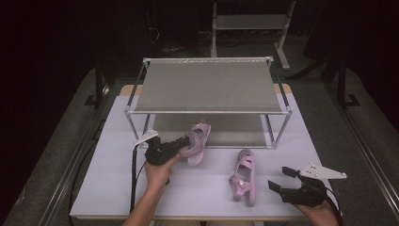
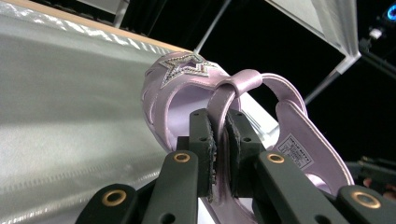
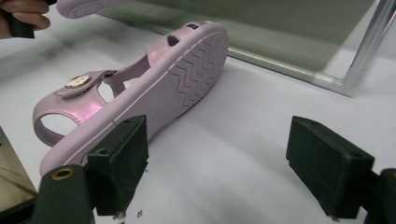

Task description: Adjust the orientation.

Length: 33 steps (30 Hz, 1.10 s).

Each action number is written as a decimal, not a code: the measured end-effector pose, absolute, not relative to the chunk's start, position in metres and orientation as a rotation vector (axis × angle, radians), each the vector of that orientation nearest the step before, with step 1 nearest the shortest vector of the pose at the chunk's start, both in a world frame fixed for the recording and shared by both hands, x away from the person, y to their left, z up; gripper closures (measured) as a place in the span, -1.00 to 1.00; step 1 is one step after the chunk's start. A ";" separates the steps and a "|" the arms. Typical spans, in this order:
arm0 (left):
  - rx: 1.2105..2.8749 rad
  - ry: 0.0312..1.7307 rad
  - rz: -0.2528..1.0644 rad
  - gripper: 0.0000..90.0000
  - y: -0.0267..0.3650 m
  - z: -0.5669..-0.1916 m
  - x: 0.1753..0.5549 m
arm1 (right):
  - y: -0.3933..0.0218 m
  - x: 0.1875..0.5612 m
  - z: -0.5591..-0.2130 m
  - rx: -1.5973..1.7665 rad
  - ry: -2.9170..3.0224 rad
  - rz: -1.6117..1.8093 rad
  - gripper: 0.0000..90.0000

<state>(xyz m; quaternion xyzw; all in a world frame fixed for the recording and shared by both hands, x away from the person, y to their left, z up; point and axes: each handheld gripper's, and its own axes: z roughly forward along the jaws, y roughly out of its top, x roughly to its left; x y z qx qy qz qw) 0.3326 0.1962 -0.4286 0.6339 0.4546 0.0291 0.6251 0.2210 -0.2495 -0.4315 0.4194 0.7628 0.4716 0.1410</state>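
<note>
A small pink plastic sandal with a rhinestone star on its toe strap (image 1: pixel 198 137) is held off the white surface (image 1: pixel 113 160) by the left gripper (image 1: pixel 184 142), just in front of the lower tier of the two-tier metal-framed shoe rack with grey fabric shelves (image 1: pixel 207 84). In the left gripper view the jaws are seen clamped on the sandal's thin heel strap (image 2: pixel 223 105), the pads pressed against it from both sides, with the toe pointing toward the grey lower shelf (image 2: pixel 70 102).

The matching second pink sandal (image 1: pixel 243 177) lies tipped on its side on the surface, well apart from the first and near the right gripper (image 1: pixel 278 179). That gripper's jaws stand wide apart with nothing between them; in the right gripper view the wavy sole (image 3: pixel 187 79) is turned toward the camera, just beyond the left-hand jaw.

The step in hand appears to be the placing of the first sandal onto the lower shelf. The next move would call for the sandal to be carried forward under the upper shelf, levelled so the sole comes down flat, and released only once it rests on the fabric. The thin strap grip may let the sandal swing, so a slow advance is judged advisable.
</note>
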 end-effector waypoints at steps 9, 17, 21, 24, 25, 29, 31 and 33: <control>1.467 1.056 0.092 0.83 0.190 -0.428 0.351 | -0.250 0.222 -0.432 1.215 2.201 1.365 -0.55; 1.445 1.065 0.121 0.83 0.183 -0.429 0.368 | -0.250 0.224 -0.433 1.220 2.202 1.364 -0.55; 1.443 1.078 0.138 0.83 0.179 -0.429 0.373 | -0.250 0.224 -0.433 1.219 2.199 1.368 -0.55; 1.431 1.086 0.151 0.83 0.177 -0.433 0.380 | -0.250 0.224 -0.433 1.217 2.201 1.369 -0.55; 1.423 1.098 0.144 0.83 0.177 -0.434 0.382 | -0.250 0.225 -0.433 1.218 2.203 1.369 -0.55; 1.435 1.108 0.157 0.83 0.174 -0.435 0.389 | -0.250 0.226 -0.433 1.213 2.203 1.369 -0.55; 1.425 1.127 0.153 0.83 0.171 -0.435 0.394 | -0.251 0.226 -0.433 1.212 2.202 1.371 -0.55; 1.442 1.123 0.160 0.83 0.172 -0.436 0.396 | -0.251 0.226 -0.433 1.212 2.202 1.371 -0.55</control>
